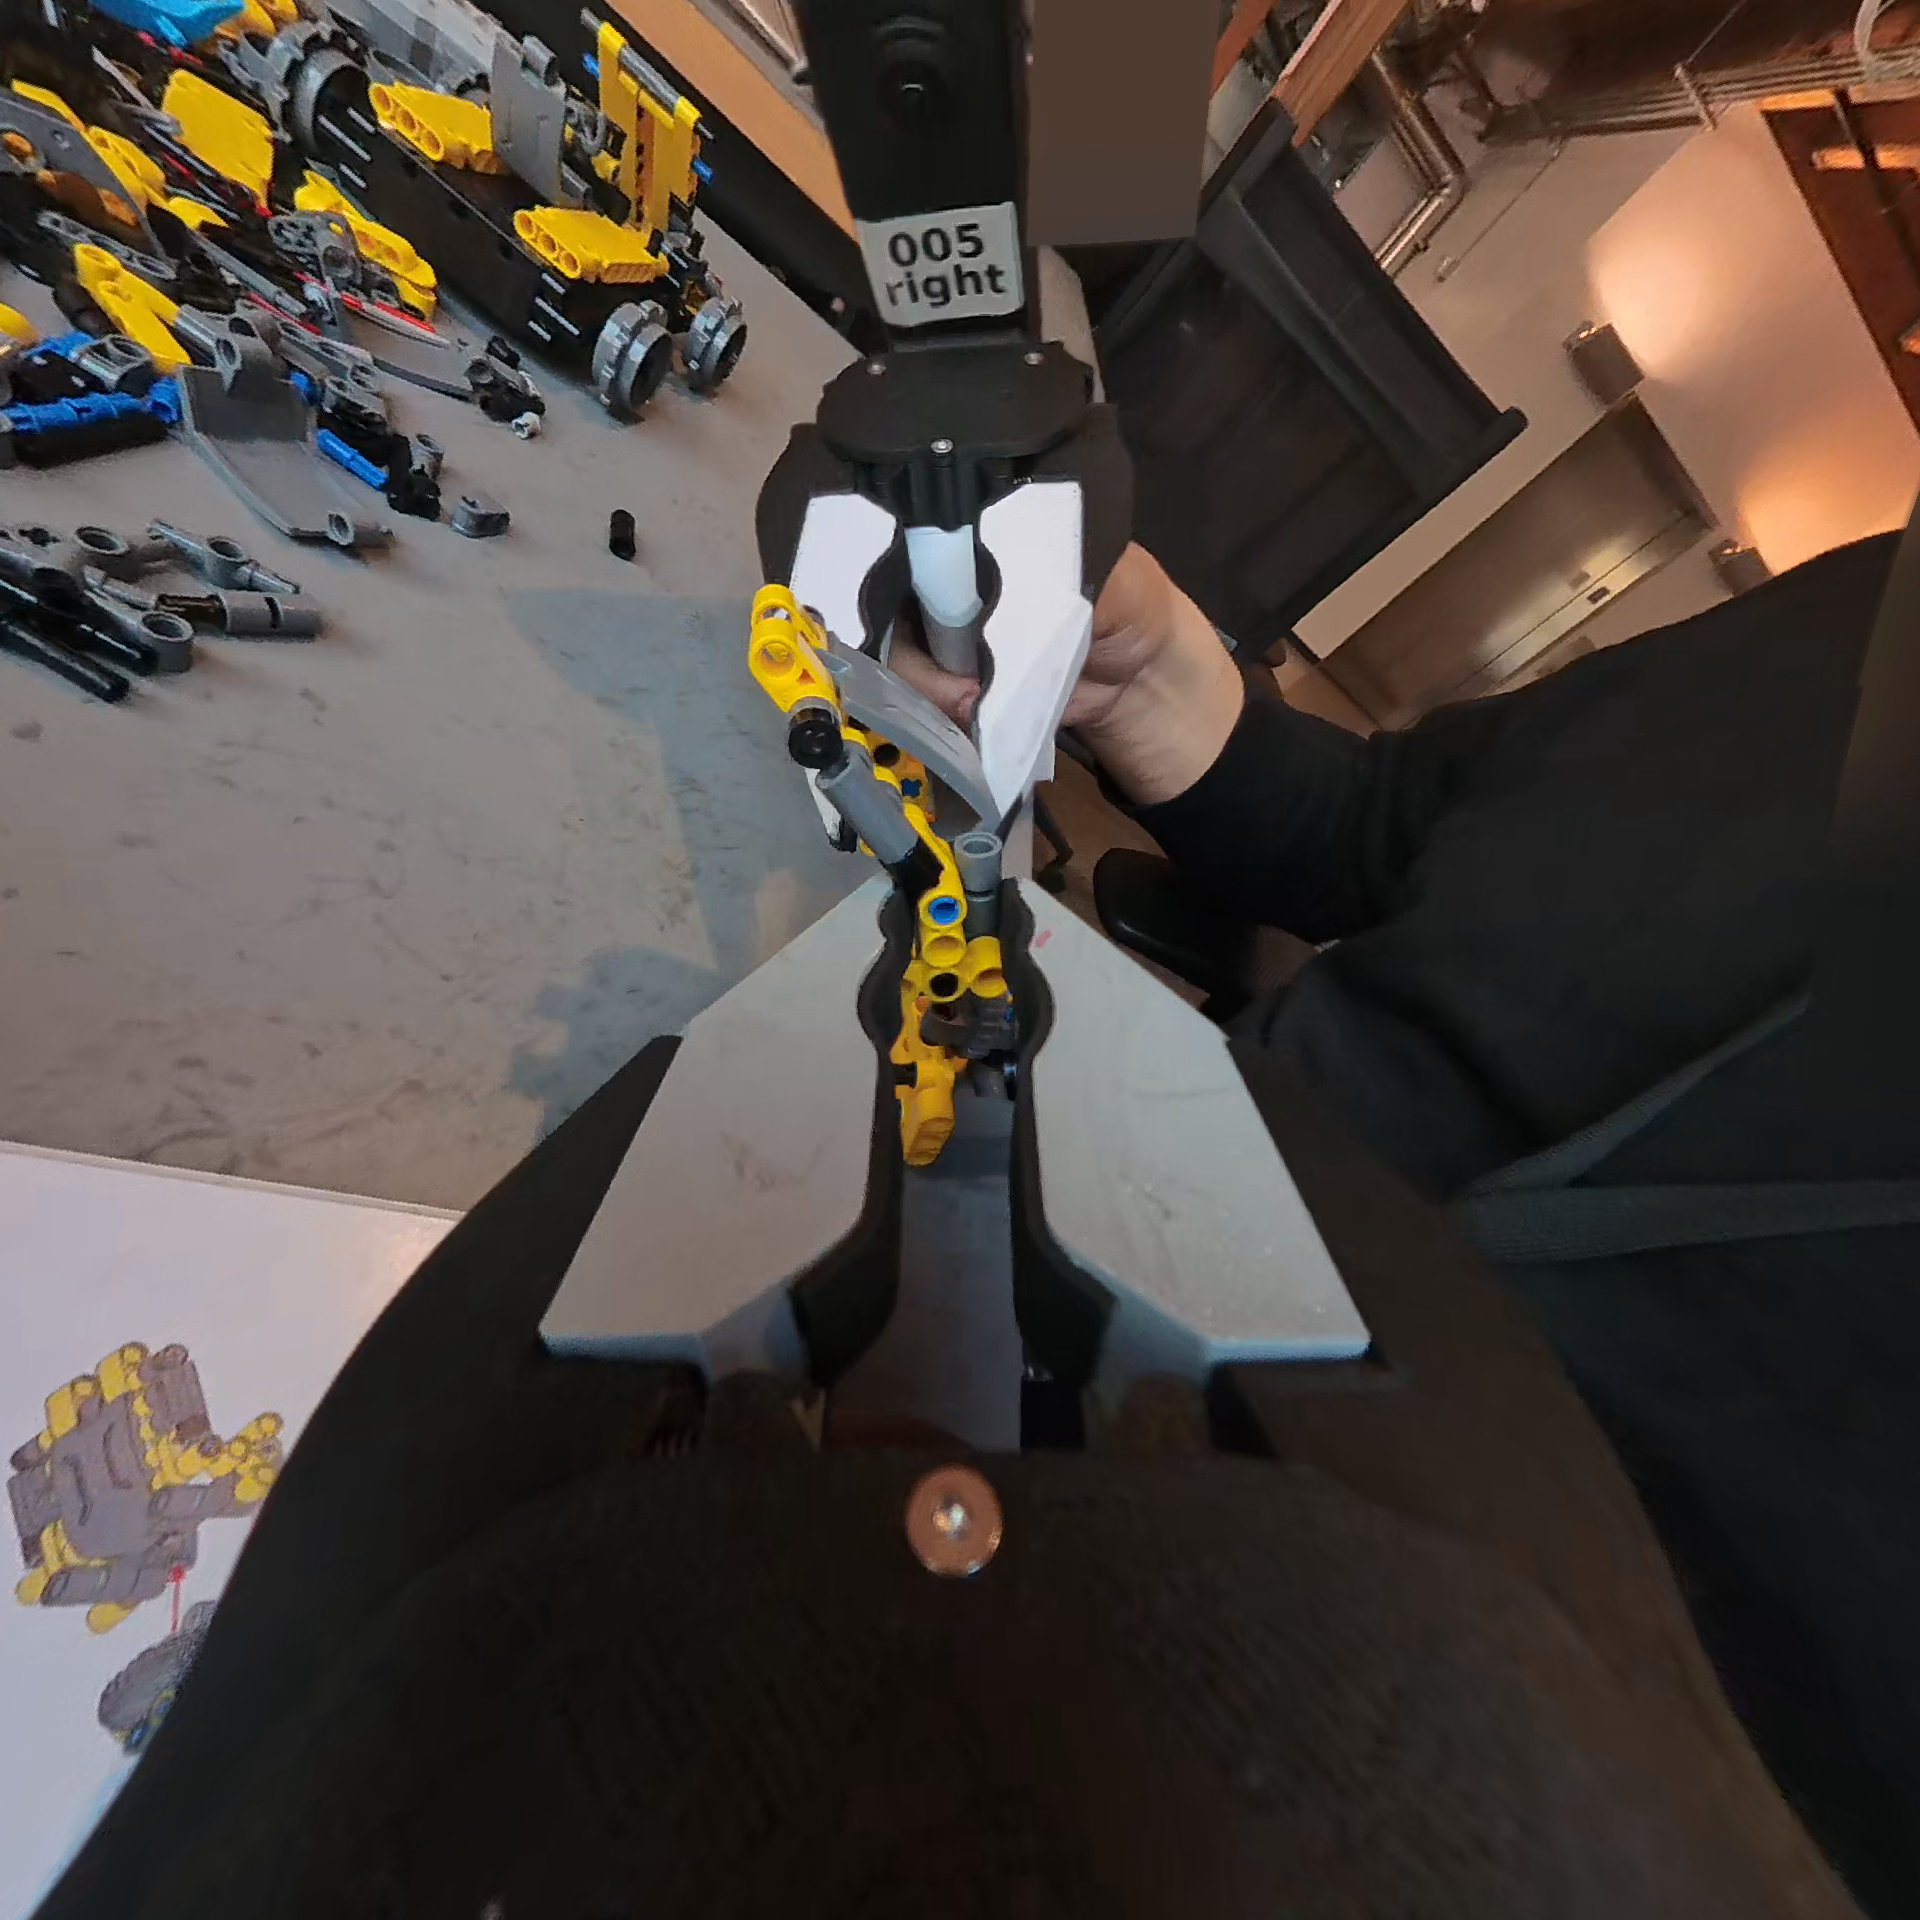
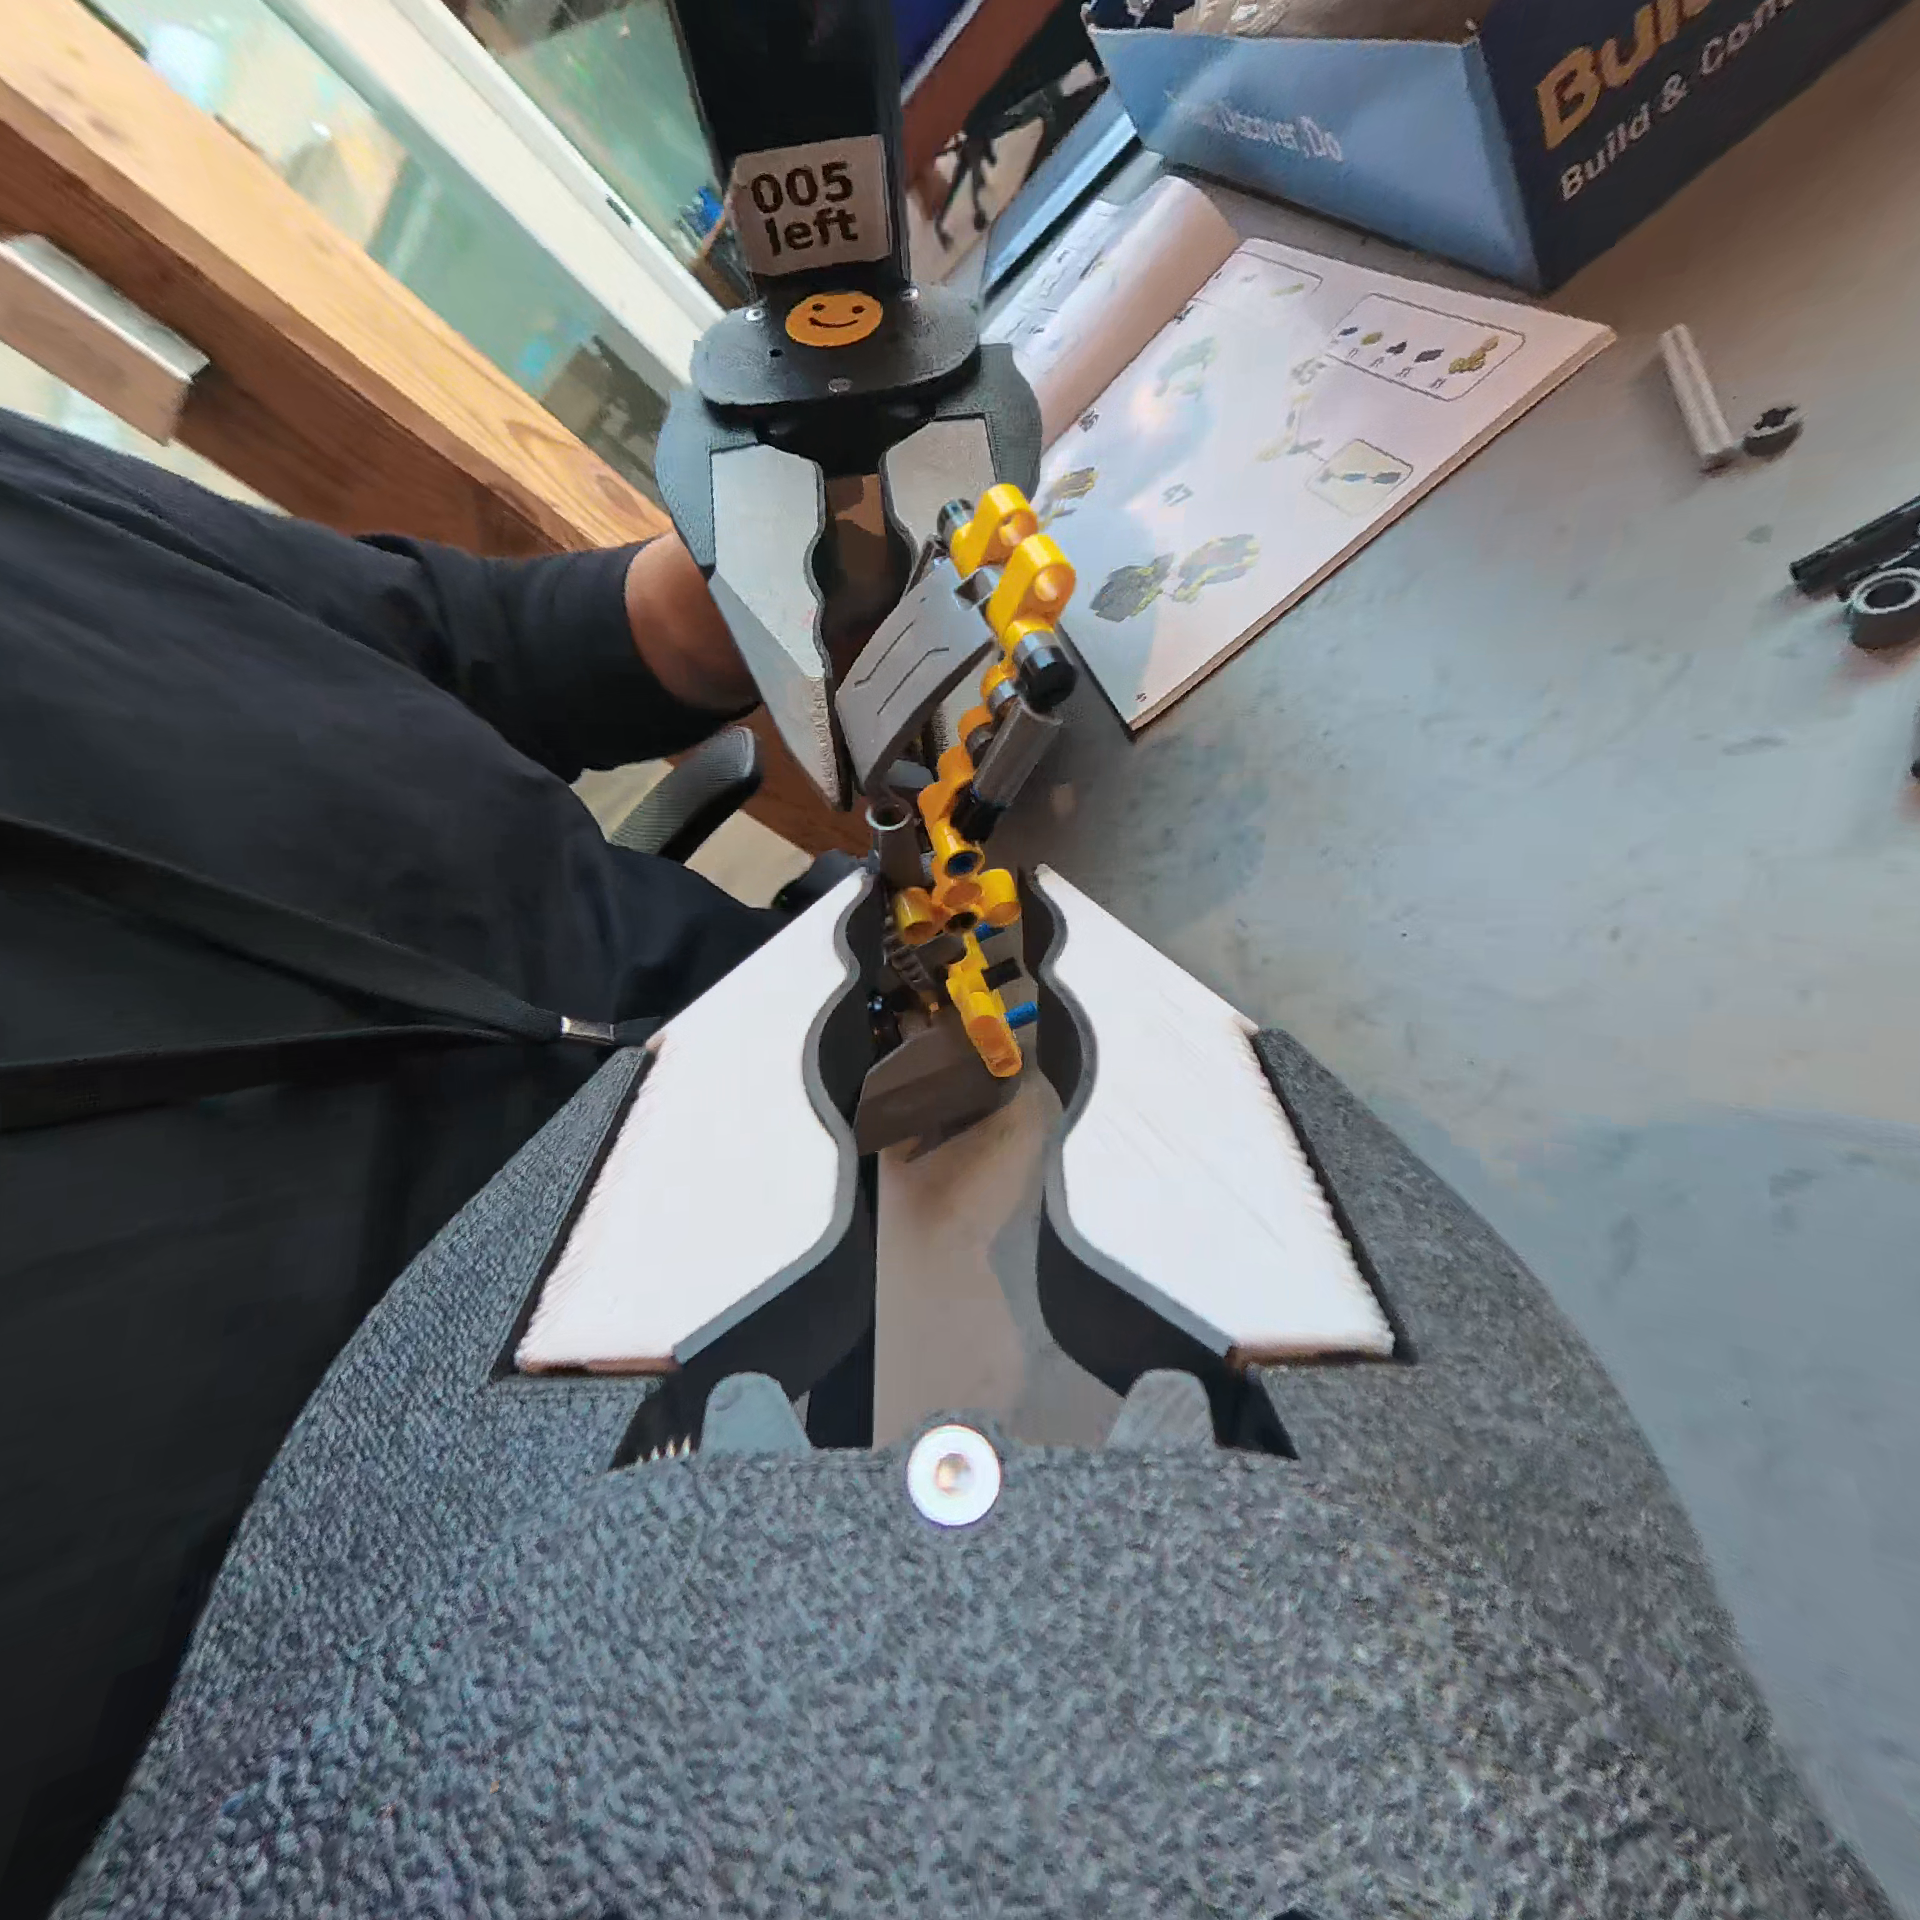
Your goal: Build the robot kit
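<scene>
A small yellow and grey brick assembly (image 1: pixel 940 997) with grey curved panels hangs in the air between my two grippers, which face each other tip to tip. My left gripper (image 1: pixel 956 894) is shut on its yellow end. My right gripper (image 1: pixel 992 805) comes from the far side and pinches a grey curved panel (image 1: pixel 925 727). In the right wrist view my right gripper (image 2: pixel 951 883) is closed around the assembly (image 2: pixel 966 977) and a grey wedge panel (image 2: pixel 914 1101). The left gripper (image 2: pixel 862 790) grips the other grey panel (image 2: pixel 914 665). A hand (image 1: pixel 1143 686) in a black sleeve holds the right gripper.
A grey table (image 1: pixel 312 883) lies below. A heap of yellow, grey, black and blue parts (image 1: pixel 312 208) sits at its far left. An instruction booklet (image 2: pixel 1299 436) lies open by a blue box (image 2: pixel 1558 135). Loose parts (image 2: pixel 1870 592) lie at the right edge. Left and right tips are no more than a few centimetres apart.
</scene>
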